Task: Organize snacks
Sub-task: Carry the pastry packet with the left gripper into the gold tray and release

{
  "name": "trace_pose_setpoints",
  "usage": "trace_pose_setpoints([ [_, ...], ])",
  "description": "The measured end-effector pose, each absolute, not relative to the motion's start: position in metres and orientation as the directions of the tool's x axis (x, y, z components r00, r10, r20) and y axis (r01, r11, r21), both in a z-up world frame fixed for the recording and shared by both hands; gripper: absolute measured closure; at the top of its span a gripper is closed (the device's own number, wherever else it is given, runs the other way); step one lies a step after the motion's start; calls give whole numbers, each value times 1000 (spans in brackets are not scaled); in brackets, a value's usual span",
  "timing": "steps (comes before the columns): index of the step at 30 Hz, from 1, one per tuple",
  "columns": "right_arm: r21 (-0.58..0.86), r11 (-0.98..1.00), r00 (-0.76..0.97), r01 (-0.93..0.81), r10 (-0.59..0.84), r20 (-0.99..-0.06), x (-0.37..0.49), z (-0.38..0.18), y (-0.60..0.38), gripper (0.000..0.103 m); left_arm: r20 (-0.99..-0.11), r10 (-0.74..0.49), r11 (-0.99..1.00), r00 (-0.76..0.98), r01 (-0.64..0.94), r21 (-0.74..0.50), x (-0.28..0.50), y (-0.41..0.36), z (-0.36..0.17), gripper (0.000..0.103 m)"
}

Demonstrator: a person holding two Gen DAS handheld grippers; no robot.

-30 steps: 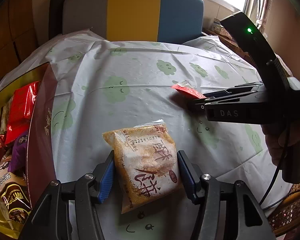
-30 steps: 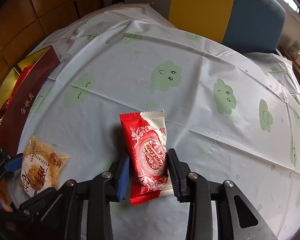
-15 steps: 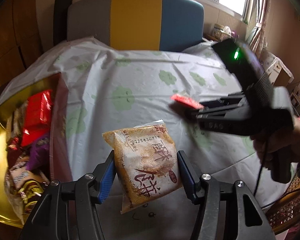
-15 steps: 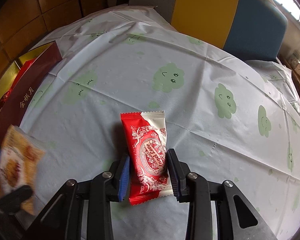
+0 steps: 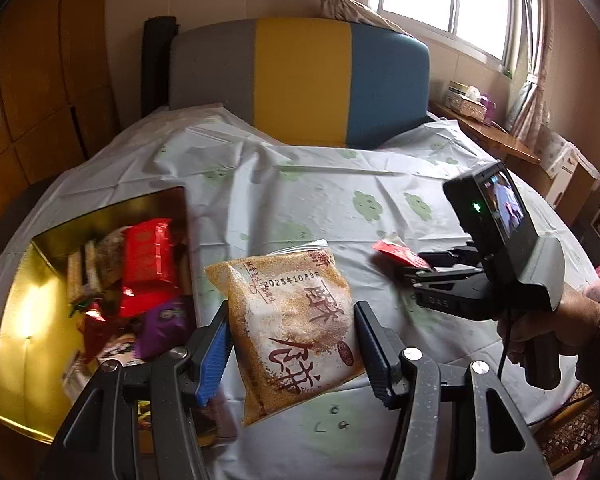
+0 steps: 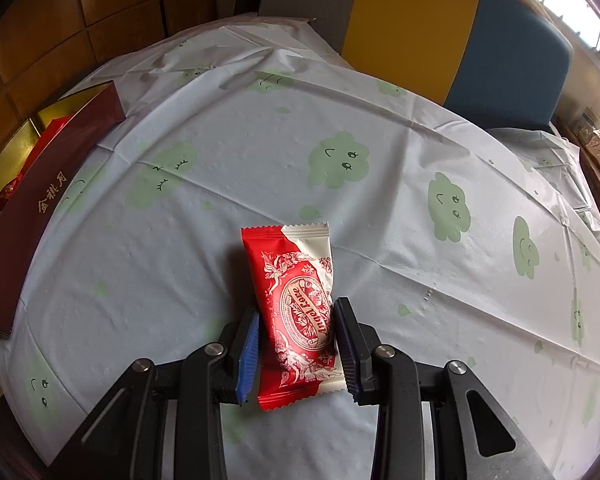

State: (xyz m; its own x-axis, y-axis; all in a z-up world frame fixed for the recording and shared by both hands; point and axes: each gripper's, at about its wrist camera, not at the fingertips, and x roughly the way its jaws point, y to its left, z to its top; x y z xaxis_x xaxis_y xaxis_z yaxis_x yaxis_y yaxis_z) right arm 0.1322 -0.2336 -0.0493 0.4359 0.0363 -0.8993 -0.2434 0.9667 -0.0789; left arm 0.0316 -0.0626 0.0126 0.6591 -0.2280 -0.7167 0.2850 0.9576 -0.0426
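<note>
Snacks are both off the tabletop: left tongs [image 5: 290,344] clamp the brown packet [image 5: 290,320], right tongs [image 6: 296,344] clamp the red packet [image 6: 296,312] lengthwise. Gold box [image 5: 16,320] sits left, so the left tongs are nearer.

We hold our left gripper [image 5: 290,344] raised, jaws clamped on a packet. Our right gripper [image 6: 296,344] sits lower, jaws pinched on another; our right hand [image 5: 540,328] seemingly wraps its handle.

Left tongs [image 5: 292,344] lifted the crumb packet [image 5: 290,328] toward the box [image 5: 16,336]
</note>
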Motion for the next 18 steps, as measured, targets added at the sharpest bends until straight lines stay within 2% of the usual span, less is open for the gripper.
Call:
trace_pose_setpoints([
  [18, -100, 962, 451, -253, 25, -892, 131, -49, -232, 68, -717, -124, 988, 686, 151, -26, 39, 3, 18, 44],
])
